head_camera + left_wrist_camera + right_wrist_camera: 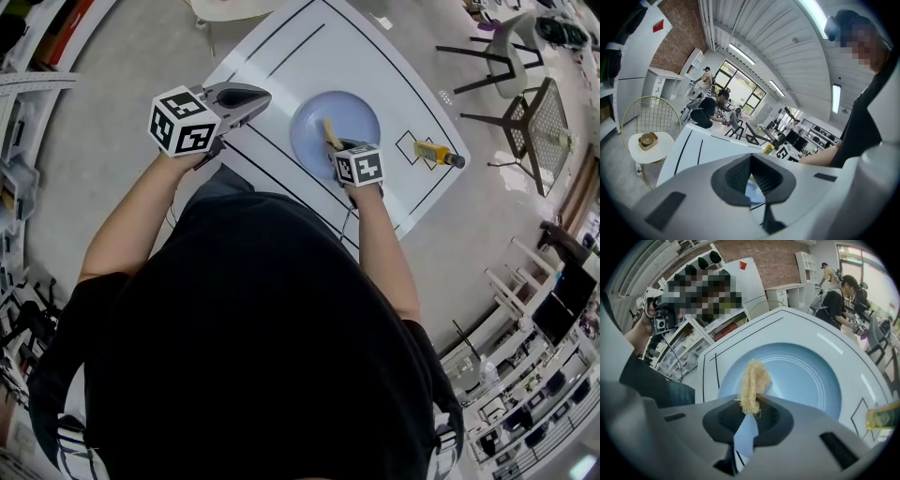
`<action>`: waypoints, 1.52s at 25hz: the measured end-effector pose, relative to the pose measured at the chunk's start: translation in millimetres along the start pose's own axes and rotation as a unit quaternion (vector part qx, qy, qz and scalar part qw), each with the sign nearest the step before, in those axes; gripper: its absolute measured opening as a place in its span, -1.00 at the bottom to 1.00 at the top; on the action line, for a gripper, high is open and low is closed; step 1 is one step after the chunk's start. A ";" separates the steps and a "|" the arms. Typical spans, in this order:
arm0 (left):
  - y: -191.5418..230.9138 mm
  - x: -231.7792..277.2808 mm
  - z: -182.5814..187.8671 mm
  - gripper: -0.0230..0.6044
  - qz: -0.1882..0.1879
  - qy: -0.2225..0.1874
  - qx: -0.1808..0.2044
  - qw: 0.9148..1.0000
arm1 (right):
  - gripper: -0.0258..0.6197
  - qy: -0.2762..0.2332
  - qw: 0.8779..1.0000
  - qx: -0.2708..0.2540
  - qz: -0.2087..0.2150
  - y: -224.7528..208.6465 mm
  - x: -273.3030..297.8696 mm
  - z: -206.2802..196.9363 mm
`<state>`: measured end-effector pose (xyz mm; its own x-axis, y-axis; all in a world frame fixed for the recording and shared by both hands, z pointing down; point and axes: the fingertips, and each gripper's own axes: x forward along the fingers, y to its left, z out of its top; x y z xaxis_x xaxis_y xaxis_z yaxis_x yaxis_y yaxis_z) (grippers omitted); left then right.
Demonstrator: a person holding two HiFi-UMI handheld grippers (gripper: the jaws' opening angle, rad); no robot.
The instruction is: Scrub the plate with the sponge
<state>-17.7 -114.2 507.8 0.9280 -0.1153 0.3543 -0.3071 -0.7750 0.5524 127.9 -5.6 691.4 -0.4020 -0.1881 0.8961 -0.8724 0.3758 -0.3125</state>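
1. A white table with black lines on it is at the top middle of the head view.
2. A round, light blue plate lies flat on the table, near the middle of that view.
3. The right hand-held gripper is over the lower left part of the plate. Its cube with black and white squares is just below the plate's edge.
4. In the right gripper view, the right hand-held gripper has its jaws pressed tight on a pale yellow, stringy sponge.
5. The sponge sticks out from the jaw tips, over the near side of the plate. In the head view the sponge shows as a short yellow strip on the blue. I cannot tell if it touches the plate.
6. The left hand-held gripper is at the upper left of the head view, by the left edge of the table. It is apart from the plate.
7. In the left gripper view, the left hand-held gripper has its jaw tips together, and nothing is between them. A bit of the blue plate shows through the small gap below the tips.
8. A yellow bottle lies on its side on the table, to the right of the plate, inside a small black outline.
9. At the left of the left gripper view, a small round side table holds a brown bowl.
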 end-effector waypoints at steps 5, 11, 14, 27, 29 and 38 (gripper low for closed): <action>1.7 -6.2 -5.8 -0.92 0.005 -0.002 -0.009 1.000 | -0.81 0.027 1.000 -0.005 -0.004 2.5 12.5 -18.5; 8.4 -10.1 -9.5 -0.92 0.010 -0.003 -0.015 1.000 | -0.81 0.039 0.999 0.005 0.009 6.9 26.0 -26.1; 11.6 -13.8 -8.1 -0.92 0.012 -0.004 -0.016 1.000 | -0.81 0.041 0.999 0.013 0.020 11.6 30.8 -26.2; 22.1 -23.2 -7.9 -0.92 0.017 -0.002 -0.023 1.000 | -0.80 0.009 0.984 0.145 0.103 20.9 40.2 1.4; 25.3 -25.3 -7.0 -0.92 0.019 -0.002 -0.024 1.000 | -0.80 0.006 0.984 0.148 0.103 19.3 41.0 5.8; 35.5 -21.4 -4.4 -0.92 0.019 0.003 -0.027 0.999 | -0.80 -0.008 0.987 0.136 0.086 0.6 42.1 27.2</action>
<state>-49.4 -136.5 523.2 0.9142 -0.1407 0.3801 -0.3537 -0.7348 0.5787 102.9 -37.9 720.4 -0.5523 -0.1581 0.8185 -0.8329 0.1468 -0.5337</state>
